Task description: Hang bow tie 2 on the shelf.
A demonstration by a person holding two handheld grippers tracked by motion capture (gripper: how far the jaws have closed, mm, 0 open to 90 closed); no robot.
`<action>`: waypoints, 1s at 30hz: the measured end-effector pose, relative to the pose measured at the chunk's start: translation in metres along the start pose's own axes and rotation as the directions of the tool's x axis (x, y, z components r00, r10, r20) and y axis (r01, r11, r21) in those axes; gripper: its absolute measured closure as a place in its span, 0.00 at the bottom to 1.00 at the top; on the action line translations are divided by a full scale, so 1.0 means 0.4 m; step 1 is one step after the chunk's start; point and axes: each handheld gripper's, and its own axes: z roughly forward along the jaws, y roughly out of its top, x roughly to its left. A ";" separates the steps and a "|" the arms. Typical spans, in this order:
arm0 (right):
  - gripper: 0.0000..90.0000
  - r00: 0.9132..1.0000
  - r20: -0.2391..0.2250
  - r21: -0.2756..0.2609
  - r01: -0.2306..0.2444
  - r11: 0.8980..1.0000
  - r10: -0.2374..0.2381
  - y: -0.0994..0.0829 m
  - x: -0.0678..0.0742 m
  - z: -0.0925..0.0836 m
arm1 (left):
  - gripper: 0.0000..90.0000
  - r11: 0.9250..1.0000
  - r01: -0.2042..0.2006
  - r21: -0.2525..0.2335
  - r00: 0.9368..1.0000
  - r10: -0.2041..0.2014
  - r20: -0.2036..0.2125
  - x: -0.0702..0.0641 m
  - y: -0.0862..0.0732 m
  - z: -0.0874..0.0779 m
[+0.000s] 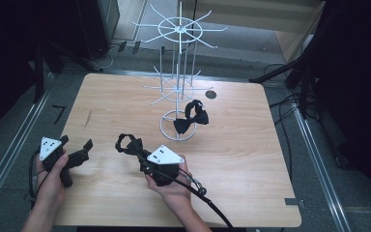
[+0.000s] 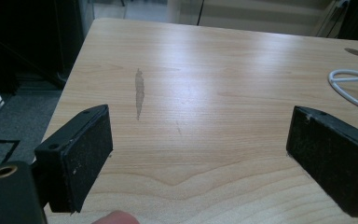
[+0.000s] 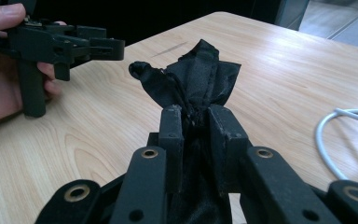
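Right gripper (image 3: 196,116), jaws pinching a black bow tie (image 3: 193,77) just above the counter (image 1: 251,159), 6 o'clock of the wire rack (image 1: 178,82). Left gripper (image 2: 200,140) at 9 o'clock, jaws spread, empty. Fabric looks soft, light, floppy; best gripped at its centre knot.

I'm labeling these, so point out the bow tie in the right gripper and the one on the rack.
held bow tie (image 3: 200,70), right gripper view, bunched fabric above jaws
rack bow tie (image 1: 191,121), high view, centre knot
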 end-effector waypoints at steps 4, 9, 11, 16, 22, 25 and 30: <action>0.86 1.000 0.010 0.000 0.002 1.000 -0.002 -0.002 -0.008 -0.012 | 0.08 1.000 -0.001 0.001 1.000 0.001 -0.002 -0.001 0.000 0.000; 0.86 1.000 0.008 0.003 0.013 1.000 -0.013 -0.005 -0.010 -0.018 | 0.08 1.000 -0.007 0.004 1.000 0.007 -0.001 -0.001 0.000 -0.001; 0.86 1.000 0.007 0.003 0.015 1.000 -0.015 -0.006 -0.013 -0.021 | 0.08 1.000 -0.006 0.004 1.000 0.006 -0.001 -0.001 0.000 -0.001; 0.86 1.000 0.002 0.005 -0.006 1.000 0.006 -0.013 -0.027 -0.030 | 0.08 1.000 -0.007 0.005 1.000 0.007 -0.001 -0.002 0.000 -0.001; 0.86 1.000 0.003 0.013 -0.005 1.000 0.005 -0.025 -0.043 -0.041 | 0.08 1.000 -0.007 0.004 1.000 0.007 -0.002 -0.003 0.000 -0.001; 0.86 1.000 0.003 0.012 -0.012 1.000 0.012 -0.027 -0.050 -0.050 | 0.08 1.000 -0.009 0.004 1.000 0.009 -0.003 -0.003 0.000 -0.001; 0.86 1.000 0.014 -0.006 -0.021 1.000 0.021 -0.024 -0.063 -0.067 | 0.08 1.000 -0.006 0.005 1.000 0.006 -0.003 -0.003 0.000 -0.001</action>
